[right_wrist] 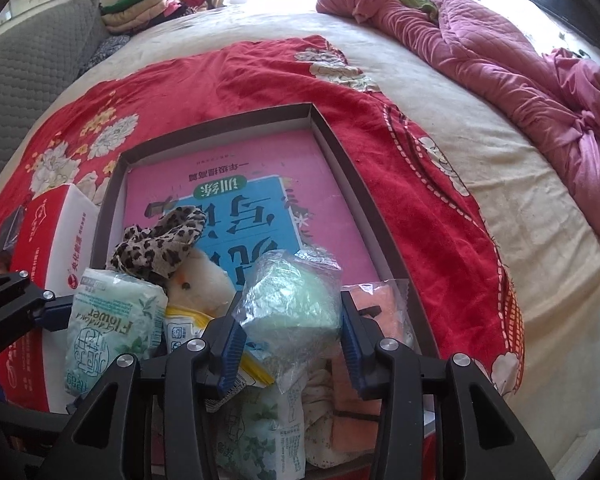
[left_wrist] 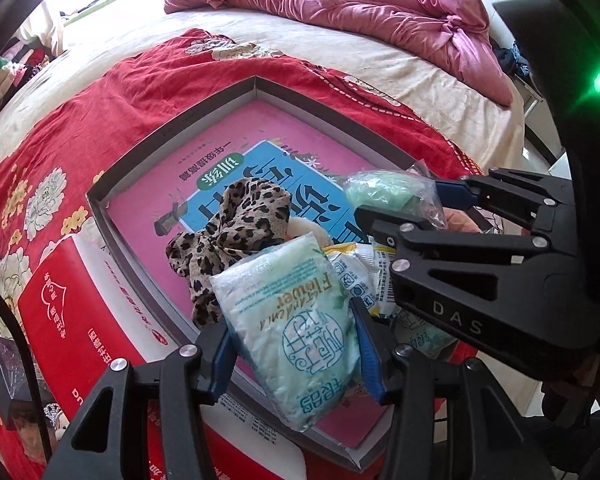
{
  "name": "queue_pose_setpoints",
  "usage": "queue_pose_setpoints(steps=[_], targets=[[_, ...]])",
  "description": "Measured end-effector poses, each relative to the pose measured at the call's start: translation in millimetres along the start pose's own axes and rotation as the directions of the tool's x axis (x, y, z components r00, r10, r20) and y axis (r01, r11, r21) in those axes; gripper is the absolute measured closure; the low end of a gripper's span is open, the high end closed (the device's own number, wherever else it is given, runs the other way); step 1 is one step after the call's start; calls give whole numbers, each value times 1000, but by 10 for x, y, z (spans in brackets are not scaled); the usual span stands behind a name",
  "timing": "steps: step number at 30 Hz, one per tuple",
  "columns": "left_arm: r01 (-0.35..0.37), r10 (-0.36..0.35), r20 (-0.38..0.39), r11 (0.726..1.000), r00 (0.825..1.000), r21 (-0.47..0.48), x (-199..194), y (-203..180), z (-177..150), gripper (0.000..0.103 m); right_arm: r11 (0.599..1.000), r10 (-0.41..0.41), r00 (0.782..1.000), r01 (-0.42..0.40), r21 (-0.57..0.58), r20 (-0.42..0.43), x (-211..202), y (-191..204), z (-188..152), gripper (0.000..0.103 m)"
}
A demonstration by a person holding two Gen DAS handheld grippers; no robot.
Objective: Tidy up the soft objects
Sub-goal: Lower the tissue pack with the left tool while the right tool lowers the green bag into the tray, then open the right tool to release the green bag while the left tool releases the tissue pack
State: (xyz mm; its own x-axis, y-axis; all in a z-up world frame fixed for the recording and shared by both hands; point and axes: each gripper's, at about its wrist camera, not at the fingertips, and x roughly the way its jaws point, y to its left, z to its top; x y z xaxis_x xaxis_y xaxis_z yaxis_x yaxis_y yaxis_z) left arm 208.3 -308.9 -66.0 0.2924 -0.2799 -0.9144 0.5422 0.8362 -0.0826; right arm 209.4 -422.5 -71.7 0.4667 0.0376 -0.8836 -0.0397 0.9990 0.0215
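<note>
The left gripper (left_wrist: 296, 356) is clamping a pale tissue pack (left_wrist: 288, 328) over the near edge of the shallow box (left_wrist: 256, 82) on the bed, probably to set it with the other soft things piled there. The right gripper (right_wrist: 292, 344) is pinching a bagged green bundle (right_wrist: 292, 300) above that pile, beside the leopard-print cloth (right_wrist: 160, 240), likely for the same sorting.

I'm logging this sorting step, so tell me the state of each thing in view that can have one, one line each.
Left gripper: shut on the Flower tissue pack.
Right gripper: shut on the green bagged item.
Grey tray: open-topped, pink book flat inside.
Leopard-print cloth: bunched up, in the tray.
Pink quilt: crumpled on the bed.
</note>
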Motion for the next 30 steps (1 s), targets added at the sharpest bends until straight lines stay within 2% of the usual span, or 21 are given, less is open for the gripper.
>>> queue_pose_setpoints(steps=[6, 10, 20, 30], targets=[[-8, 8, 8, 1000, 1000, -3, 0, 1, -8, 50, 1000, -4, 1000, 4, 1, 10, -47, 23, -43, 57], [-17, 17, 2, 1000, 1000, -1, 6, -26, 6, 50, 1000, -7, 1000, 7, 5, 14, -118, 22, -72, 52], [-44, 44, 10, 999, 999, 3, 10, -93, 50, 49, 997, -51, 994, 46, 56, 99, -548, -153, -87, 44], [31, -31, 25, 999, 999, -33, -31, -31, 113, 44, 993, -90, 984, 78, 86, 157, -831, -280, -103, 43]])
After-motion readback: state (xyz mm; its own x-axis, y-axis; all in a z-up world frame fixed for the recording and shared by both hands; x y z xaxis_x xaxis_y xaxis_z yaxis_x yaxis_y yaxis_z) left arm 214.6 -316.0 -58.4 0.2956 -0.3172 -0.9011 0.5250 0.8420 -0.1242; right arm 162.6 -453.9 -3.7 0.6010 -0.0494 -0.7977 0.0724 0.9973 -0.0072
